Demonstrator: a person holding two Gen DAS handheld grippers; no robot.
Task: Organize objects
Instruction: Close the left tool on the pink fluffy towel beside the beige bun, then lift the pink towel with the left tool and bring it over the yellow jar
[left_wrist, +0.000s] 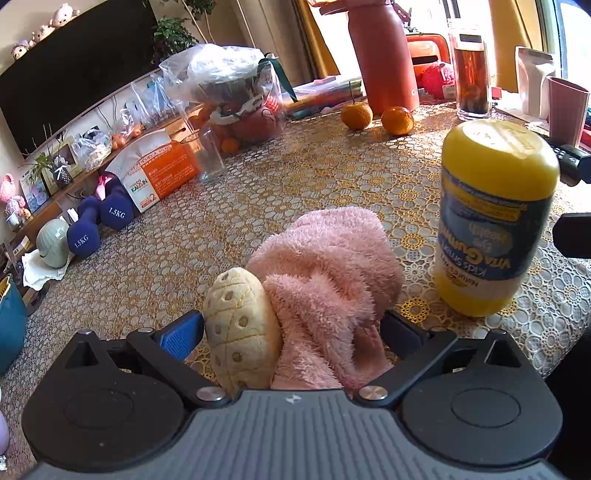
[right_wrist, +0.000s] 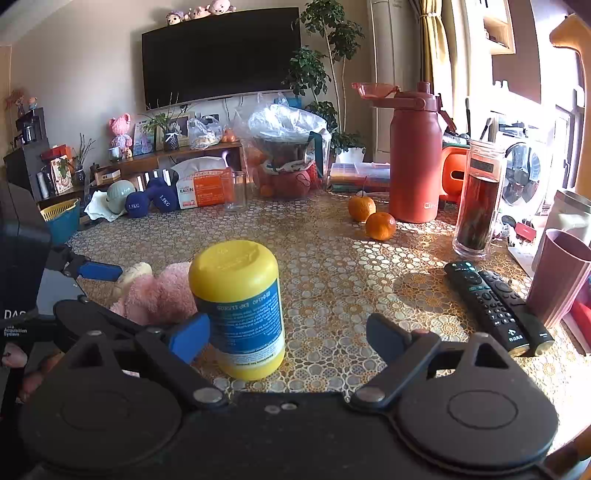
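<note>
The left tool (left_wrist: 291, 328) is closed on one pink plush toy (left_wrist: 325, 280), low in the frame centre. The right tool (right_wrist: 288, 336) stands wide open, holding nothing; one yellow bottle (right_wrist: 240, 310) touches its left finger. The table (right_wrist: 332, 266) lies free beyond, with two oranges (right_wrist: 380, 225) upper right.
</note>
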